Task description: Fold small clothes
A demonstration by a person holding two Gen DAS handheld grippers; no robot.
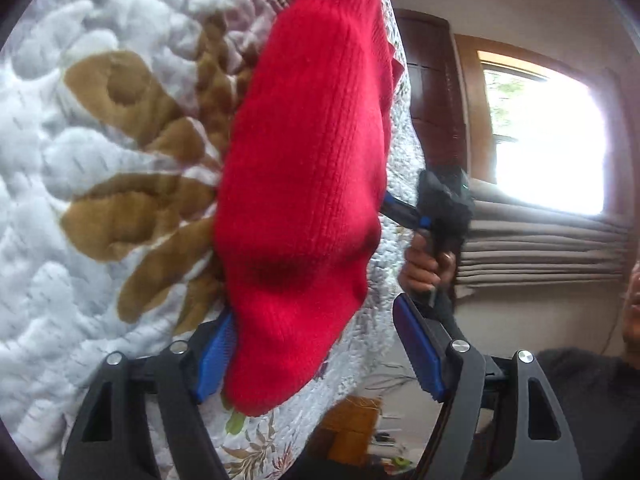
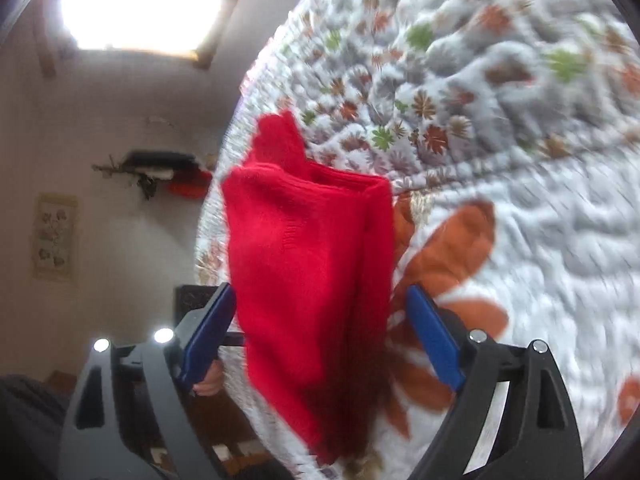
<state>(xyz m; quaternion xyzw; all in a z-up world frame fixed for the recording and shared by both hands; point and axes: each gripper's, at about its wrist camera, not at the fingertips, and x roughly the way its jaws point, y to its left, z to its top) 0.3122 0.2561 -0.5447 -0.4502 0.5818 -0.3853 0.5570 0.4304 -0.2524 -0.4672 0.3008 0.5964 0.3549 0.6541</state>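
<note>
A folded red knit garment (image 1: pixel 304 184) is seen lying on the quilted floral bedspread (image 1: pixel 80 208), between the spread jaws of the left gripper (image 1: pixel 316 354). The right gripper (image 2: pixel 320 340) is likewise released, the garment (image 2: pixel 312 272) between its blue pads (image 2: pixel 432 340), ungrasped.

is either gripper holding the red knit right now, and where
Neither. Both grippers, left and right, are open, the red knit lying between their pads on the quilt, unclamped.
</note>
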